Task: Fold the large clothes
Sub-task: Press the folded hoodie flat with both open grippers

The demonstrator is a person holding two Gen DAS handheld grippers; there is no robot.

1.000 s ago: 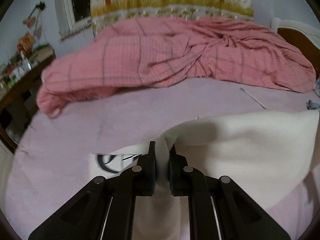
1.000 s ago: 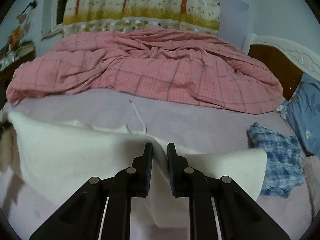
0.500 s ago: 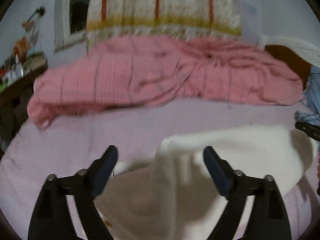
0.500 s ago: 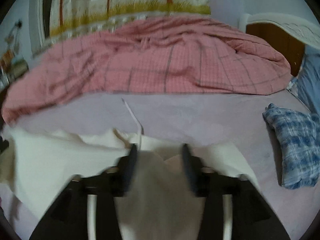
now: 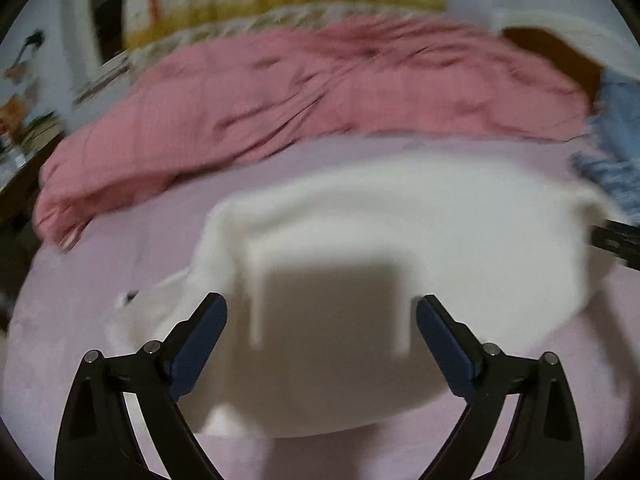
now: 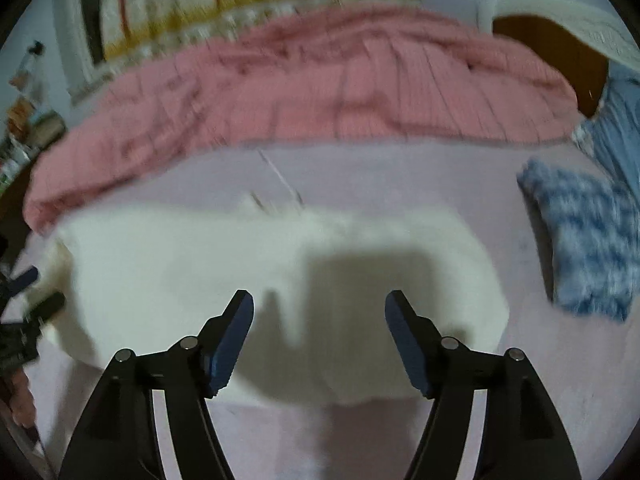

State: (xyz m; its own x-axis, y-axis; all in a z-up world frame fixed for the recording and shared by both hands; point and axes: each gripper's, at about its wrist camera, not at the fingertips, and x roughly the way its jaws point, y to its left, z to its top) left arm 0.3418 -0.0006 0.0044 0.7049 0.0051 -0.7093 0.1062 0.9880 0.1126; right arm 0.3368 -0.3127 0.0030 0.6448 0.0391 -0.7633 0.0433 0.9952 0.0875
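A cream-white garment (image 5: 420, 216) lies folded over on the lilac bed sheet (image 5: 100, 264), and it shows again as the same white garment (image 6: 192, 256) in the right wrist view. My left gripper (image 5: 322, 312) hangs open above its near left part, nothing between the blue pads. My right gripper (image 6: 319, 308) hovers over the garment's near edge with its jaws opening, and the cloth lies below them, untouched. The right gripper's tip (image 5: 616, 240) pokes in at the left view's right edge. The left gripper (image 6: 28, 292) appears at the right view's left edge. Both views are blurred.
A rumpled pink checked quilt (image 5: 320, 92) fills the far half of the bed. A blue checked cloth (image 6: 584, 240) lies on the sheet to the right, by a blue pillow (image 6: 620, 116) and the wooden headboard (image 6: 548, 52). A cluttered dark table (image 5: 16, 152) stands at the left.
Both grippers were shut on the white garment and have let it go, jaws spreading wide. The garment has dropped flat onto the sheet, folded over. Both hands shifted and sank a little.
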